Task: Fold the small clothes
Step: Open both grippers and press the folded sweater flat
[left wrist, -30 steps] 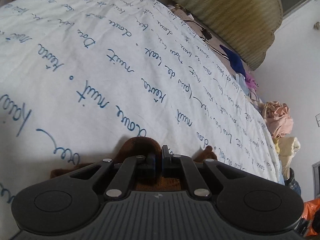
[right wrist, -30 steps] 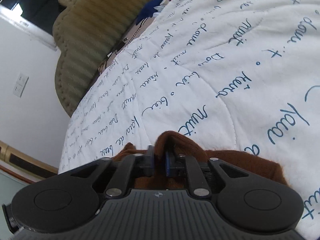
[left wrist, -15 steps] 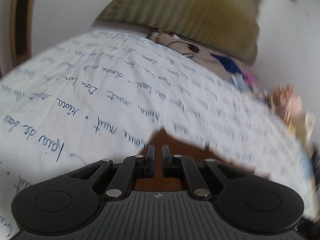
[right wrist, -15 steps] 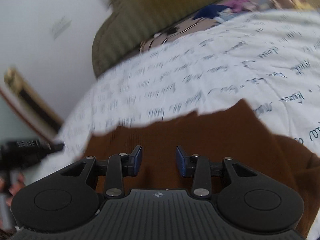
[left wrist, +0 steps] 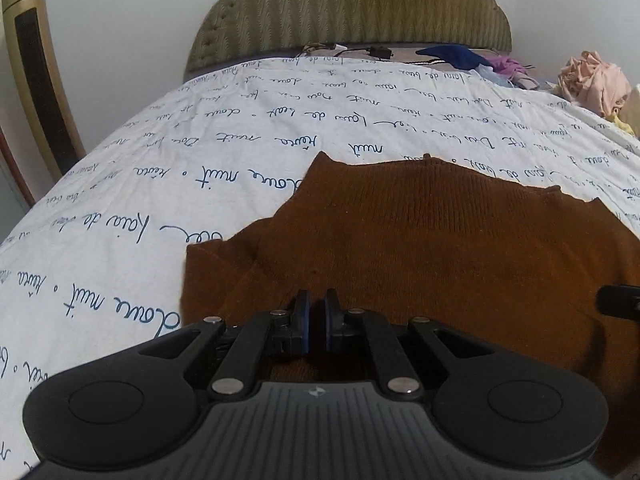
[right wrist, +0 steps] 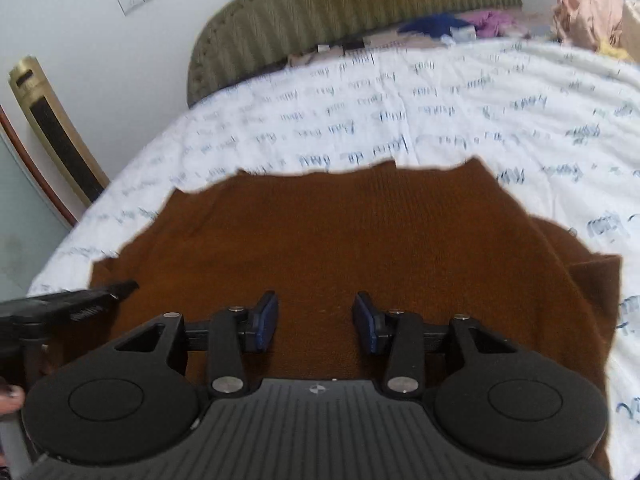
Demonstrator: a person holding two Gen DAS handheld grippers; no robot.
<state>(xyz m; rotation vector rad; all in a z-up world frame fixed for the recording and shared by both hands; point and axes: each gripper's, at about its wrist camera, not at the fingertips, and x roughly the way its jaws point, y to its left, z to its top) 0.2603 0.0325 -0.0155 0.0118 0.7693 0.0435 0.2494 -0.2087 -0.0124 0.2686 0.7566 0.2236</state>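
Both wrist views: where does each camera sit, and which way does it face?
Left wrist: on the left gripper, facing the headboard over the brown sweater; jaws nearly closed.
Right wrist: on the right gripper, facing likewise; jaws apart.
Shared: sweater, printed bedspread, headboard, clothes pile.

The sweater (left wrist: 440, 240) lies spread on the bed (left wrist: 240, 140). Behind it stands the headboard (left wrist: 352, 8). Crumpled clothes (left wrist: 592, 80) sit at the bed's far right.
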